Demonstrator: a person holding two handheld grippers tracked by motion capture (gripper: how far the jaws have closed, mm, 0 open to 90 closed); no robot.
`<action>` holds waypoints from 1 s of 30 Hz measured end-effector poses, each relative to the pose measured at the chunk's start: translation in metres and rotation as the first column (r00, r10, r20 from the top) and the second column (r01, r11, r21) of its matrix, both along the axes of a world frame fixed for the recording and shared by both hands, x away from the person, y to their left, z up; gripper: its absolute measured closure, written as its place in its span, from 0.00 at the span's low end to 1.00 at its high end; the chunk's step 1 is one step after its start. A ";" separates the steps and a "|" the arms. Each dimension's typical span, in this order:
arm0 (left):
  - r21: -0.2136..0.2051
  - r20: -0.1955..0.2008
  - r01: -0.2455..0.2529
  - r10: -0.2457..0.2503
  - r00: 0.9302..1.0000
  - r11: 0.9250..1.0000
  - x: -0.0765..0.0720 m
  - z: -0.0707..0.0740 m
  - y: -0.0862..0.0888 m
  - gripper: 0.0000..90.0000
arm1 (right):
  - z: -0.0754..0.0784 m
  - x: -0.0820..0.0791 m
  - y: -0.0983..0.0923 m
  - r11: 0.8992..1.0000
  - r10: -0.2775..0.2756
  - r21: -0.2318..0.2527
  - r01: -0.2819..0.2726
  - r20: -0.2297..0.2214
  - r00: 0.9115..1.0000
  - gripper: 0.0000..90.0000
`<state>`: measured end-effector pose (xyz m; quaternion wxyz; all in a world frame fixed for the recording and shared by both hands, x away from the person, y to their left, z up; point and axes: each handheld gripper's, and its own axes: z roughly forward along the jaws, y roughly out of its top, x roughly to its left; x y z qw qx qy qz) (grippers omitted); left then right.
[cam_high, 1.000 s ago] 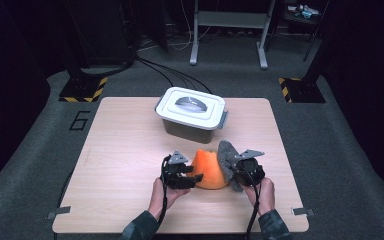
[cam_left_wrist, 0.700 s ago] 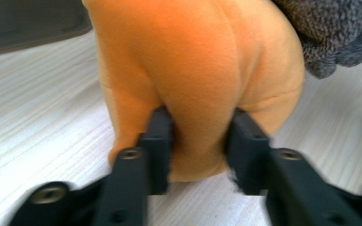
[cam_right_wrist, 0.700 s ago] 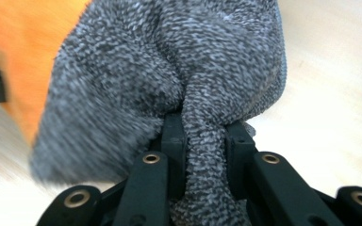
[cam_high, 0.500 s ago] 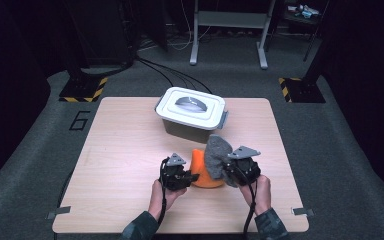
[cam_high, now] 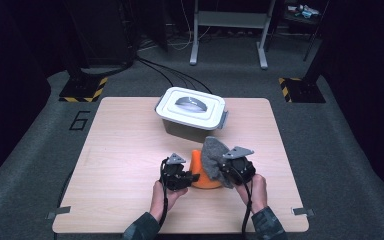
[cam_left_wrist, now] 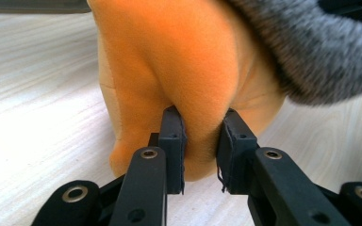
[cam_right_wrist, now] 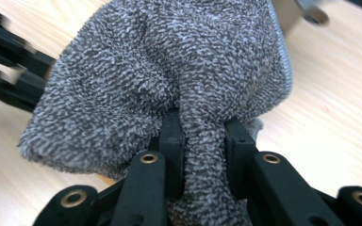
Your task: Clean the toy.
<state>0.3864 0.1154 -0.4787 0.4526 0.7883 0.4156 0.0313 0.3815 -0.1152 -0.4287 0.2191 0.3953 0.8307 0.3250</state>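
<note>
Pinching a fold of soft orange cloth (cam_left_wrist: 188, 75), the left gripper (cam_left_wrist: 199, 146) has its two black jaws drawn in close, the pile bunched between the pads; these jaws have just been closing on it. The right gripper (cam_right_wrist: 202, 141) is clamped the same way on a grey towel (cam_right_wrist: 169, 70), a thick roll of its looped terry squeezed between the narrow jaws. In the high view the orange cloth (cam_high: 204, 172) lies on the near middle of the pale wooden table (cam_high: 120, 150), rising to a low rounded peak, with the left gripper (cam_high: 194, 177) at its left edge and the right gripper (cam_high: 222, 170) just to its right. The grey towel (cam_high: 214, 156) hangs from the right gripper and drapes over the right side of the orange cloth, touching it. The orange fabric looks smooth and fleecy, the grey one coarse and nubbly with a stitched hem along one edge. Beyond them, toward the far side of the table, stands a white rectangular bin (cam_high: 190, 116) with a flat lid and a grey oval handle.
</note>
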 end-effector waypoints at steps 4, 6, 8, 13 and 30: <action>0.002 0.001 -0.001 0.001 1.000 1.000 0.002 -0.003 0.003 0.82 | -0.014 0.004 -0.022 0.998 -0.069 -0.003 0.069 -0.043 0.997 0.82; -0.006 0.003 0.012 -0.012 1.000 1.000 0.004 -0.003 0.003 0.79 | -0.024 0.007 -0.028 0.997 -0.079 -0.001 0.079 -0.065 0.995 0.82; -0.024 0.016 0.045 -0.045 0.999 0.999 0.003 0.000 0.003 0.69 | -0.030 0.007 -0.028 0.995 -0.096 0.004 0.097 -0.084 0.992 0.82; 0.042 0.072 0.060 -0.063 0.995 0.997 -0.001 0.007 0.002 0.44 | -0.032 0.011 -0.032 0.994 -0.112 0.006 0.113 -0.091 0.990 0.82; 0.045 0.018 0.008 -0.009 1.000 0.999 0.000 0.006 -0.004 0.83 | 0.014 -0.017 0.010 1.000 0.008 -0.001 -0.008 0.065 0.998 0.82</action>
